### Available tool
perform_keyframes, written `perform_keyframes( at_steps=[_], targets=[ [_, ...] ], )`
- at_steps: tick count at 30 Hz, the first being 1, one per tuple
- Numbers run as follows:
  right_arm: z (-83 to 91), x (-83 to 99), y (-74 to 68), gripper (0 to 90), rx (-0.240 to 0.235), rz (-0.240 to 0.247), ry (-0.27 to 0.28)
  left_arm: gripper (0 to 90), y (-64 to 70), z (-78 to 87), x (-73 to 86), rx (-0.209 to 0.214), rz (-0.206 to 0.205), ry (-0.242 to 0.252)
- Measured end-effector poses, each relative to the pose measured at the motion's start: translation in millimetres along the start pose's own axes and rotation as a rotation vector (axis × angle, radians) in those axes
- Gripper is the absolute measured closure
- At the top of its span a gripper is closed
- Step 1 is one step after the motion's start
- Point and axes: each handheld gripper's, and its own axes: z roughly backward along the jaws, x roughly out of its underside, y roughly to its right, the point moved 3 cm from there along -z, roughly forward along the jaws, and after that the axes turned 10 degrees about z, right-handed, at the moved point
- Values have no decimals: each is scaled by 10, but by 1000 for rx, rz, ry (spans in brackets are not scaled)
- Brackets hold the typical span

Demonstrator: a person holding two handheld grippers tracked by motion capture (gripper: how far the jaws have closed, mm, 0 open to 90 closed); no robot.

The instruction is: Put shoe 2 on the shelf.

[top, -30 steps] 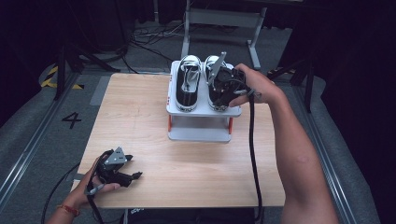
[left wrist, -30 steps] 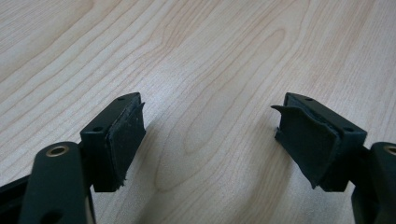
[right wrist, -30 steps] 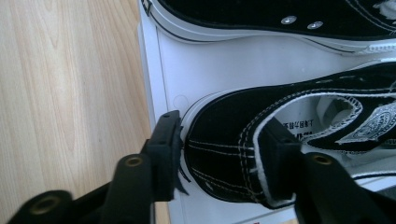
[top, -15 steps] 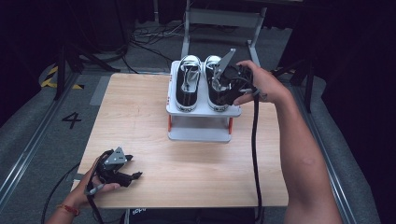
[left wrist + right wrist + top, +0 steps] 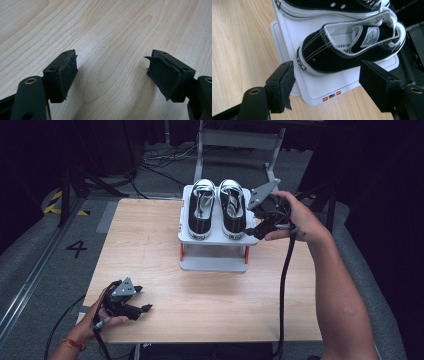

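Sneakers (image 5: pixel 218 208) sit paired on the white stand (image 5: pixel 215 239); right gripper (image 5: pixel 255 231) hovers beside them, jaws apart, left gripper (image 5: pixel 142 308) spread wide on the worktop (image 5: pixel 150 245) at lower left.

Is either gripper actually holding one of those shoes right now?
No. The right gripper is open beside the right shoe; the left gripper is open over bare table.

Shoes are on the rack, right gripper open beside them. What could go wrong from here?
1. The right gripper is close to the right shoe; swinging away could clip its heel and skew it.
2. That shoe's heel sits near the white rack front edge, so a nudge might tip it off.
3. The cable could snag the rack corner.
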Motion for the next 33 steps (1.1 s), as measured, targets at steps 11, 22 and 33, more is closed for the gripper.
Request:
perform_keyframes(
  at_steps=[11,22,33],
  targets=[
    [72,378,-229,280,70,-63,11,233,0,0,0,0,0,0],
    [87,832,-512,262,132,-157,23,233,0,0,0,0,0,0],
    [-83,1288,-880,249,145,-234,23,233,0,0,0,1,0,0]
  ],
)
